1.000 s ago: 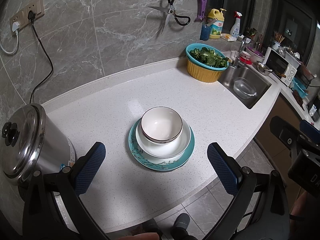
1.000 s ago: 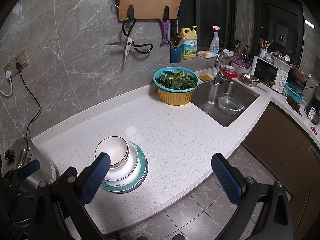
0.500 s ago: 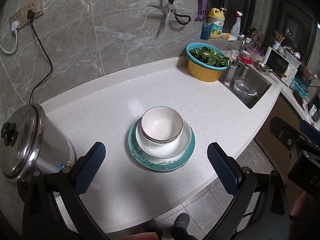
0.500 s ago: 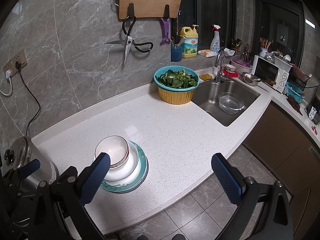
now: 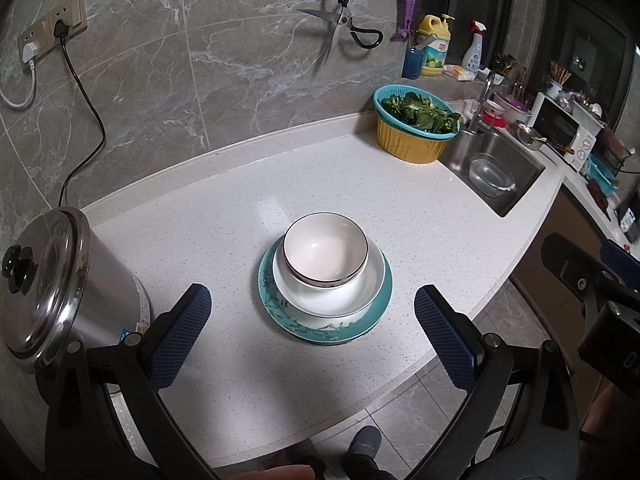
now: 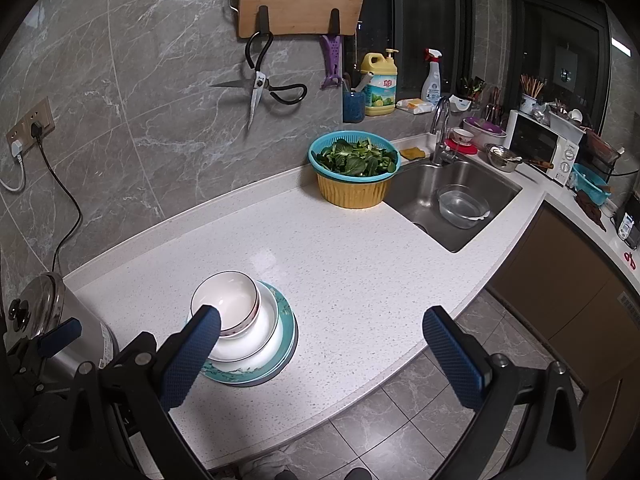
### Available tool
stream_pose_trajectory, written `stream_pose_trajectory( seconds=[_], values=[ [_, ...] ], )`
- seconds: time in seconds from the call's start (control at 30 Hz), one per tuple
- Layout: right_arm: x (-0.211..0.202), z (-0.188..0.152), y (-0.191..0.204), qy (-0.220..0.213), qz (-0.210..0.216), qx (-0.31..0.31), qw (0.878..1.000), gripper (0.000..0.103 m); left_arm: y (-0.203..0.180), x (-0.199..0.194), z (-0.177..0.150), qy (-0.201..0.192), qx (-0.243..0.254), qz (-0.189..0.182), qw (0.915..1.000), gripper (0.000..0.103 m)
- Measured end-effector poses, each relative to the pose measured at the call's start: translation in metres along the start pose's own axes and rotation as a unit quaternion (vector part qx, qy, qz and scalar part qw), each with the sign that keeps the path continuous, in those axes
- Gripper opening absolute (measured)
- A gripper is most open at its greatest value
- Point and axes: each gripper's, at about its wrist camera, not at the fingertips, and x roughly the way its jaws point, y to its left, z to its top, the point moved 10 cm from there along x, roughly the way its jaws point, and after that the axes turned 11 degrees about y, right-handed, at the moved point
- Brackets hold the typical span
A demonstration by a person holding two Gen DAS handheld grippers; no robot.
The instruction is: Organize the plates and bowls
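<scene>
white speckled stone for the bench [image 5: 224, 216], carrying one neat stack near the front edge, about midway along it. nested from the bottom up: teal patterned plate [image 5: 328, 330], wide white bowl [image 5: 332, 300], small dark-rimmed bowl [image 5: 325, 254] on top, sitting slightly toward the back of the stack. seen again in the right wrist view as plate [image 6: 286, 350], white bowl [image 6: 256, 338] and small bowl [image 6: 226, 306].

left hand-held gripper [image 5: 316, 334] spread wide, holding nothing, hovering off the front edge with the stack framed between its blue pads. right hand-held gripper [image 6: 320, 354] likewise wide and holding nothing, off the front edge further toward the sink end, its left pad overlapping the stack in view only; no contact visible.

steel pot [image 5: 52, 284] at the left end of the bench, close to the stack but apart. colander of greens [image 5: 412, 128] at the back right corner beside the sink [image 5: 496, 172], glass bowl [image 5: 490, 174] lying in it.

judging by the tidy nesting, largest below and smallest above: stacking most likely done, nothing loose left on the bench. possibly left: carrying the stack to storage, though no cupboard or rack for it shows.
</scene>
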Motion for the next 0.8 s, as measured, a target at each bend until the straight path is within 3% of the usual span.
stream_pose_trajectory(
  seconds=[0.8],
  values=[
    [0.0002, 0.0005, -0.0007, 0.001, 0.001, 0.000, 1.000, 0.103, 0.0065, 0.0044, 0.0055, -0.008, 0.004, 0.000, 1.0000, 0.103]
  ],
)
